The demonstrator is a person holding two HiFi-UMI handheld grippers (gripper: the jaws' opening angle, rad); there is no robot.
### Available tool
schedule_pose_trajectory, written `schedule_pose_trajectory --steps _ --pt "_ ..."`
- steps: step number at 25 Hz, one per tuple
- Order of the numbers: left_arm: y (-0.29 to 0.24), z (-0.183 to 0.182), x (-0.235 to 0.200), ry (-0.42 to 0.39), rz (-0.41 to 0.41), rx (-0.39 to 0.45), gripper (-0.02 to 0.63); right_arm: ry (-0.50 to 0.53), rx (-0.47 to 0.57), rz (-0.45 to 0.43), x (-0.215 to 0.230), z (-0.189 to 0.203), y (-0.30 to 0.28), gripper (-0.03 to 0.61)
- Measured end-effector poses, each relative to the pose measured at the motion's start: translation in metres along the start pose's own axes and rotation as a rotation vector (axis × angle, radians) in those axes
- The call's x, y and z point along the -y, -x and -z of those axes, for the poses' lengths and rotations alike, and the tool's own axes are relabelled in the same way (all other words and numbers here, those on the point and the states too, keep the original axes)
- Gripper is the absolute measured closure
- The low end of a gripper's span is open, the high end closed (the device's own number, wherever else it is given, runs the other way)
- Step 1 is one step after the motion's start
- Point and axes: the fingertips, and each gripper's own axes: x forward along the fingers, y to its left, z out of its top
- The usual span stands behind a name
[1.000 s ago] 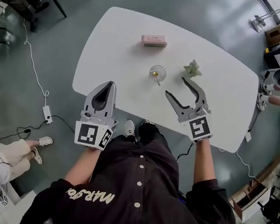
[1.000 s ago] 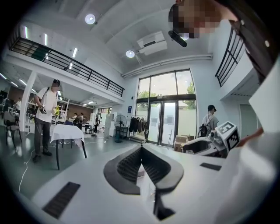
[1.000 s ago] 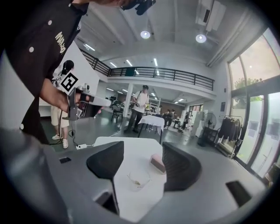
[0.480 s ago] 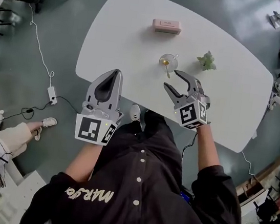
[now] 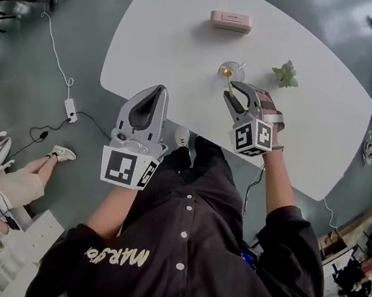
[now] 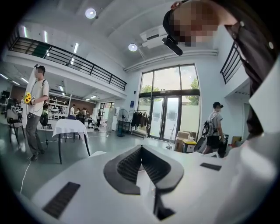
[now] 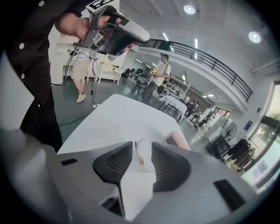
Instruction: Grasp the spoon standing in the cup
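right gripper (image 5: 233, 93) at the cup (image 5: 230, 69)
jaws apart, either side of the spoon (image 7: 137, 153) handle; left gripper (image 5: 158, 90) closed, empty, off the table (image 5: 174, 40) near edge.

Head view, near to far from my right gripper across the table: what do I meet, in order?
right gripper → cup with the spoon in it → pink box. The small plant lies about level with the cup, so it is left out.
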Motion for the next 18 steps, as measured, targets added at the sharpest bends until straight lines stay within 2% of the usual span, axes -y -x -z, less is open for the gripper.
schedule_pose_trajectory --steps 4,8,18 --pt "0.0 0.002 0.0 0.01 -0.009 -0.004 0.606 0.0 -0.01 -0.012 -0.005 0.003 -0.003 0.475" --pt "0.0 0.004 -0.001 0.015 -0.016 -0.014 0.606 0.019 -0.013 -0.019 -0.009 0.005 -0.004 0.557" --pt "0.001 -0.002 0.004 0.009 -0.016 -0.001 0.606 0.008 0.011 -0.036 -0.009 -0.002 0.001 0.569"
